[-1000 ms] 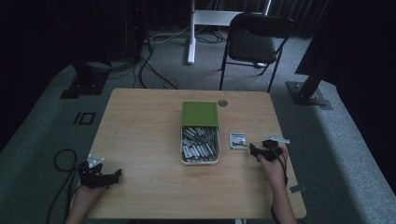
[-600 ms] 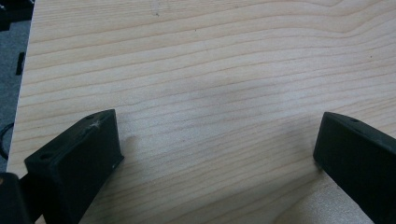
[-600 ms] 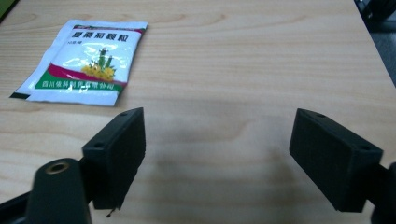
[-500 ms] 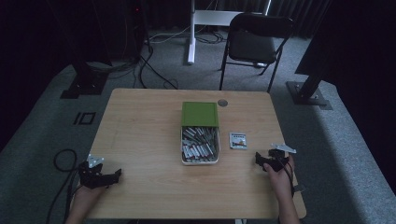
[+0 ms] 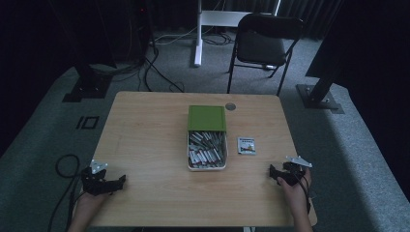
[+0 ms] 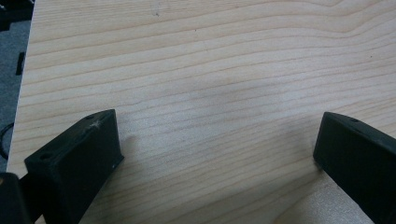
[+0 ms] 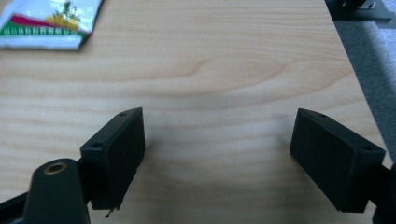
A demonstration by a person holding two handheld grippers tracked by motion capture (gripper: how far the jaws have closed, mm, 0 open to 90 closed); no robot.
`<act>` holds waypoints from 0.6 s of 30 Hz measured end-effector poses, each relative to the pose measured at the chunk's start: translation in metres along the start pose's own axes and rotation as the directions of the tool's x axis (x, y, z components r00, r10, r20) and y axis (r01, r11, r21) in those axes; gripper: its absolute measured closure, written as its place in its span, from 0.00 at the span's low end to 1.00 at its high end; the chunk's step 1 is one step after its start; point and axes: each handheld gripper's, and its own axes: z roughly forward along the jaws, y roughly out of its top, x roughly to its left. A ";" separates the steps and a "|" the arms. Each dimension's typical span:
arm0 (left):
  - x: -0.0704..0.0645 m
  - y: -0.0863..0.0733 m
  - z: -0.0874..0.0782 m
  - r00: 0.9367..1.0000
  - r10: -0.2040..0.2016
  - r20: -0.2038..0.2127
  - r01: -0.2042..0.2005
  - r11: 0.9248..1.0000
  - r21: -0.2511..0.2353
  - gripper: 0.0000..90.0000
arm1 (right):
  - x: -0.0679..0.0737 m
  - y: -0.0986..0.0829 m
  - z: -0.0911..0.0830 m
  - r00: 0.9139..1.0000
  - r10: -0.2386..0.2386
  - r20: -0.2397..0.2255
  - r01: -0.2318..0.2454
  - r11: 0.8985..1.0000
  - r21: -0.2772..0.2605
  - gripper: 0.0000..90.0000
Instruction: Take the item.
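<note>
A white box (image 5: 207, 166) full of several small batteries sits mid-table, its green lid (image 5: 207, 118) lying against its far end. A small white packet (image 5: 246, 145) with green and red print lies right of the box and shows at the top left of the right gripper view (image 7: 49, 21). My left gripper (image 5: 117, 182) rests open at the table's near left corner, bare wood between its jaws (image 6: 219, 144). My right gripper (image 5: 275, 174) stands open near the front right edge, empty over the wood (image 7: 217, 144).
The wooden table (image 5: 145, 125) carries a small round grey disc (image 5: 230, 106) at its far edge. A black folding chair (image 5: 263, 43) and a white stand (image 5: 198, 34) are on the floor behind. Black stands and cables flank both sides.
My right gripper has drawn back from beside the packet toward the table's front right edge. The left gripper has stayed put.
</note>
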 end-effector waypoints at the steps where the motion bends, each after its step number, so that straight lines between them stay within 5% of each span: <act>1: 0.000 0.000 0.000 1.000 0.000 0.000 0.000 1.000 0.000 0.02 | 0.000 -0.002 -0.001 1.000 0.008 0.003 -0.008 1.000 0.001 0.17; 18: 0.000 0.000 0.000 1.000 0.000 0.000 0.000 1.000 -0.002 0.02 | 0.013 -0.021 -0.019 0.998 0.047 0.040 -0.046 0.999 -0.010 0.16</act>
